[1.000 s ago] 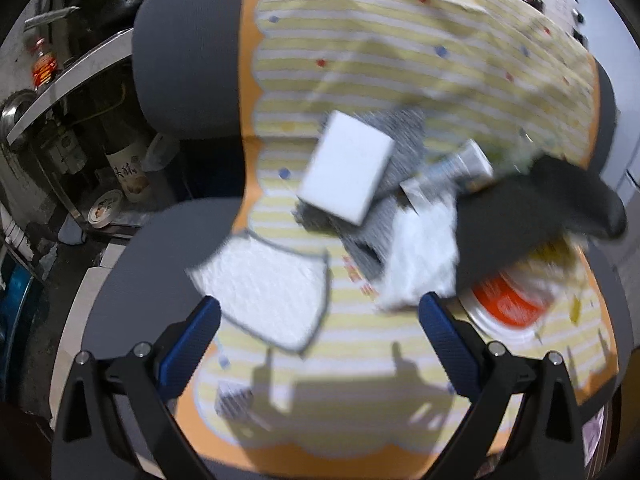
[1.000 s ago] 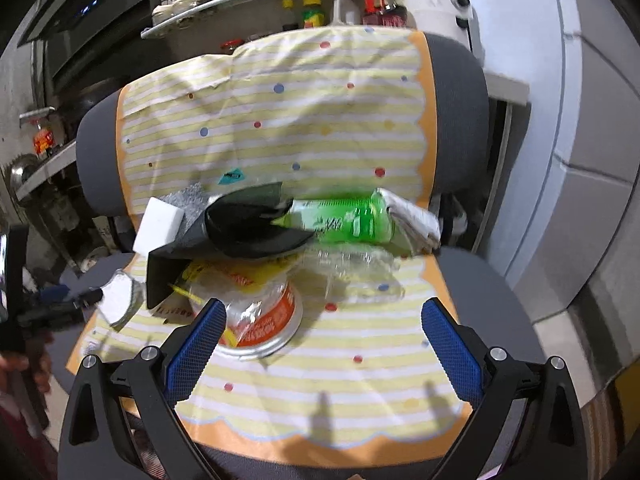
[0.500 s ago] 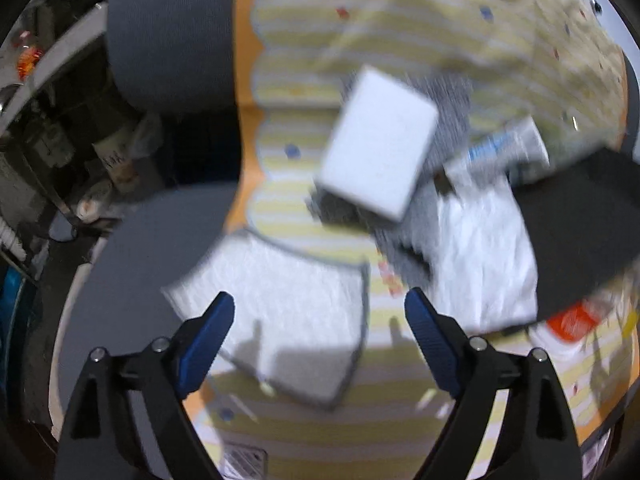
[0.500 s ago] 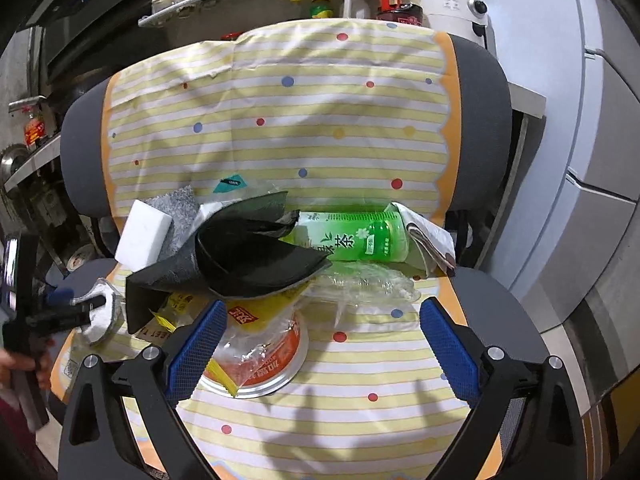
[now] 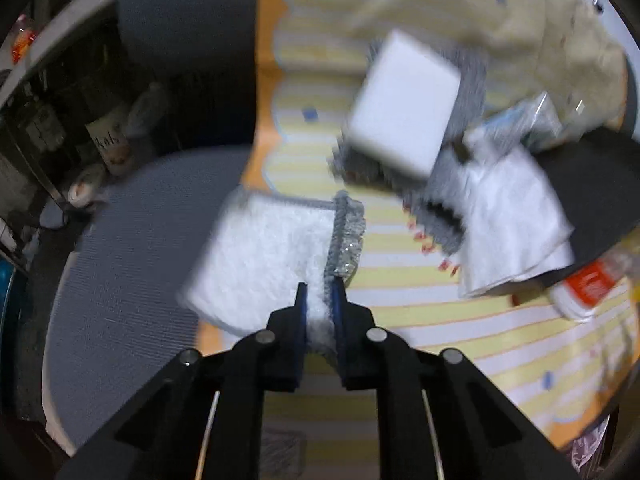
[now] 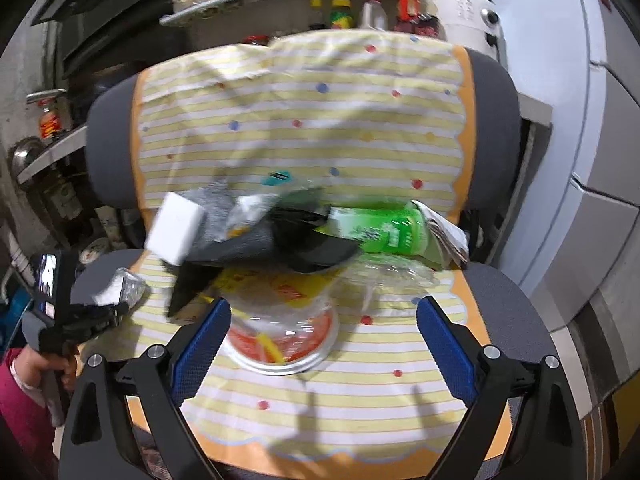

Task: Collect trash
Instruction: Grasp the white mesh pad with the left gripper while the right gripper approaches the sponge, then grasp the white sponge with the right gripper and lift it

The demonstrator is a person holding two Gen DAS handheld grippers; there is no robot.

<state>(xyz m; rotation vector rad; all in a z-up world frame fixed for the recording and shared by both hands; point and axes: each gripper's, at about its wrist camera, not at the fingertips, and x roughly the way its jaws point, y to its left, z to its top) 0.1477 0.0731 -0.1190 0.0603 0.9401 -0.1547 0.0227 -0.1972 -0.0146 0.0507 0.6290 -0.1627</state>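
Trash lies on a chair draped in a yellow striped cloth (image 6: pixel 304 120). My left gripper (image 5: pixel 320 292) is closing, and its blue pads pinch the near edge of a white fluffy pad with a grey rim (image 5: pixel 260 256), which buckles upward. Beyond it lie a white foam block (image 5: pixel 404 108), crumpled white tissue (image 5: pixel 512 220) and a black bag (image 5: pixel 592 192). My right gripper (image 6: pixel 324 306) stands open over a red-rimmed bowl covered with clear plastic (image 6: pixel 280 356); nothing sits between its pads. A green bottle (image 6: pixel 380 228) lies behind the black bag (image 6: pixel 304 240). The left gripper (image 6: pixel 116 312) shows at the left.
The chair's grey seat (image 5: pixel 132 248) shows left of the cloth. Bottles and dishes (image 5: pixel 108 140) stand on the dark floor beside it. A shelf of jars (image 6: pixel 340 12) and a white appliance (image 6: pixel 468 12) are behind the chair. Grey cabinets (image 6: pixel 600 160) rise at the right.
My left gripper came down onto the white pad and went from wide open to pinching its edge, which folded up. My right gripper shifted closer to the red-rimmed bowl.
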